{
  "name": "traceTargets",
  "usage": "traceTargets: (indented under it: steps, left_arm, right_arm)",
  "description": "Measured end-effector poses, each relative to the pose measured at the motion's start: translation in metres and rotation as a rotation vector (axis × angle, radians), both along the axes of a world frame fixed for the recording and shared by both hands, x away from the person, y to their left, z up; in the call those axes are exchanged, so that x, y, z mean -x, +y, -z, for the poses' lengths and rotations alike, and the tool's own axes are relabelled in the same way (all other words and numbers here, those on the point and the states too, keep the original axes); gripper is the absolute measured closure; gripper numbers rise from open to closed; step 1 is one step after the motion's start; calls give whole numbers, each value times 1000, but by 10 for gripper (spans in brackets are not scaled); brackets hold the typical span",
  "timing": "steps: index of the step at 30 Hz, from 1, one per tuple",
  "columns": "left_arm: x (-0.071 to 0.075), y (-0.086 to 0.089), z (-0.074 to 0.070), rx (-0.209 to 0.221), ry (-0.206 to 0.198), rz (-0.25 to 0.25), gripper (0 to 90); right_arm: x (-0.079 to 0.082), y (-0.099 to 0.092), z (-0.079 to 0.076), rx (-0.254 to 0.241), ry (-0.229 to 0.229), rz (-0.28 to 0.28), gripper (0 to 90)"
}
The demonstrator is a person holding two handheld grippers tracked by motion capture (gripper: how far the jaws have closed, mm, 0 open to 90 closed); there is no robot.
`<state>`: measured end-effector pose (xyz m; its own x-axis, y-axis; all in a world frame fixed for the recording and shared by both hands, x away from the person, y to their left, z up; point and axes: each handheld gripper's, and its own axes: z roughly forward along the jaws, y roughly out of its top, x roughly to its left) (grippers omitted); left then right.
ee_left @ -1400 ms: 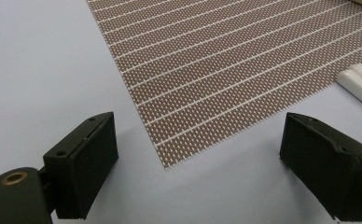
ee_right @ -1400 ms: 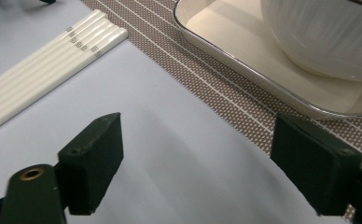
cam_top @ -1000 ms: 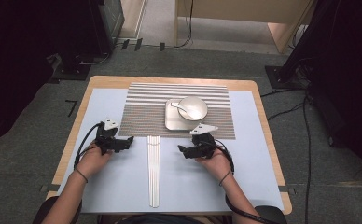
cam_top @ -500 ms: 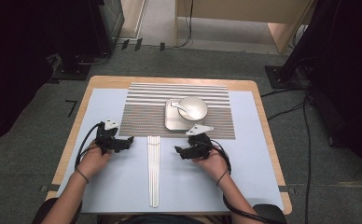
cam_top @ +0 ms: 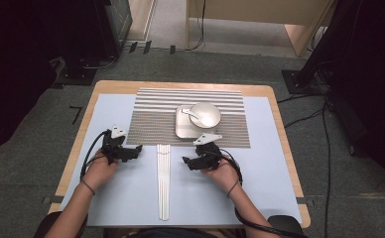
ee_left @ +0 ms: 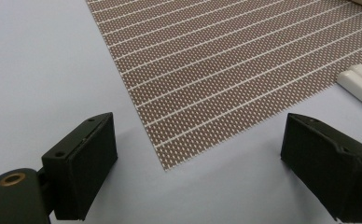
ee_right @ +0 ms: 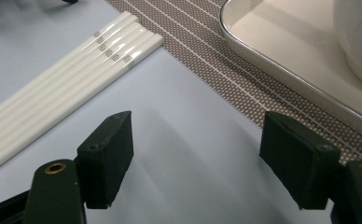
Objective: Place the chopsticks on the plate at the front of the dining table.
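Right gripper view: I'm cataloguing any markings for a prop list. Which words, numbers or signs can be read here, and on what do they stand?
Chopsticks: each white stick bears a small grey square mark near its end, at about; it looks like a fret-style sign, too small to read as a letter.
Tray, placemat, table cover: no text.
Nothing else is legible.

I see a wooden table point(cam_top: 131, 87) under a pale blue sheet point(cam_top: 280, 168). On the sheet lie a brown striped placemat point(cam_top: 151, 116) and white chopsticks point(cam_top: 164, 178).

Glossy white chopsticks point(ee_right: 67, 79) lie beside a woven, dotted placemat point(ee_right: 202, 51); on it, a shiny metal tray point(ee_right: 281, 60).
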<state>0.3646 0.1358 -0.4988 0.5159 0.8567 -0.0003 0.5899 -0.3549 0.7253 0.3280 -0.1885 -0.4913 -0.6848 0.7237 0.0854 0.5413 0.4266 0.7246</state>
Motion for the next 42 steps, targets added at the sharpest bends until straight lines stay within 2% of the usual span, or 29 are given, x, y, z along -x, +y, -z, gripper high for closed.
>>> traceTargets:
  steps: [7, 30, 42]
  left_arm:
    - [0, 0, 0, 0, -1, 0, 100]
    - [0, 0, 0, -4, -4, 0, 100]
    - [1, 0, 0, -6, -8, 0, 100]
  right_arm:
    - [0, 7, 2, 4, -5, -24, 268]
    - [4, 25, 4, -4, 13, -41, 275]
    - [5, 35, 5, -18, 5, -51, 276]
